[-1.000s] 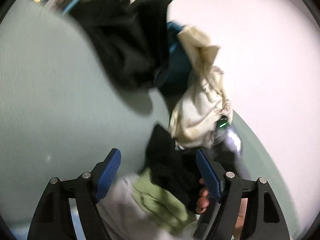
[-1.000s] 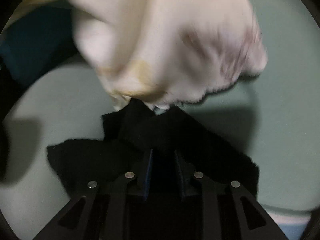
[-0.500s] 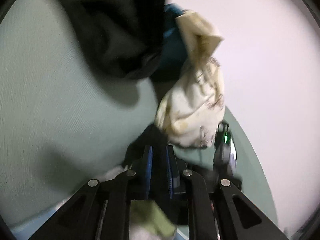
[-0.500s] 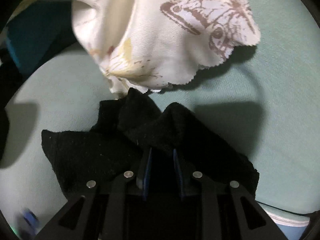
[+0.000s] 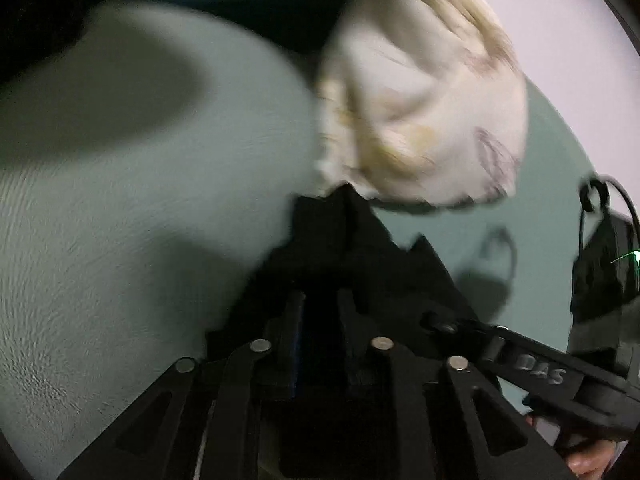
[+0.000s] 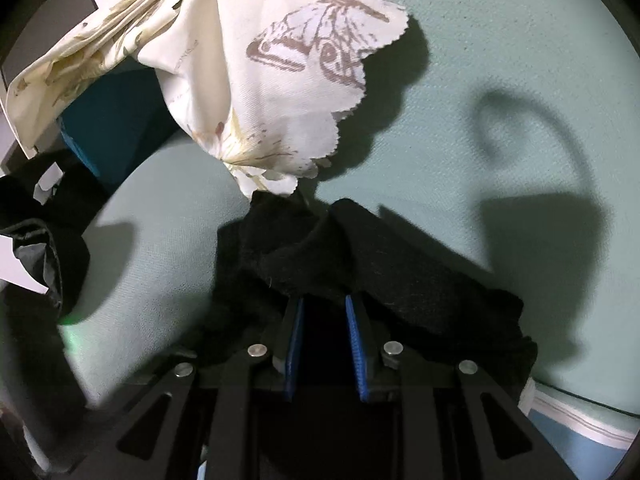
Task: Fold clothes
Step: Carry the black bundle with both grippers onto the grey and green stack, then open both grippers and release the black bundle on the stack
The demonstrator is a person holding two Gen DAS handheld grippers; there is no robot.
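Observation:
A black garment (image 5: 360, 256) lies on the pale green surface (image 5: 120, 220). My left gripper (image 5: 318, 308) is shut on its near edge. In the right wrist view the same black garment (image 6: 360, 252) bunches over my right gripper (image 6: 322, 312), which is shut on it with a narrow gap between the blue pads (image 6: 354, 340). A cream cloth with a brown butterfly print (image 6: 272, 80) hangs just beyond the black garment; it shows blurred in the left wrist view (image 5: 420, 112). The right gripper's body (image 5: 560, 376) crosses the left view at lower right.
A teal garment (image 6: 112, 120) and a dark pile (image 6: 36, 240) lie at the left behind the cream cloth. A pale wall (image 5: 560, 20) rises past the surface's far edge. A white-edged blue strip (image 6: 580, 424) runs at lower right.
My left gripper closed from wide open onto the black garment a second ago and has since moved closer to the cream cloth. My right gripper stays shut on the black garment, pulling it up slightly.

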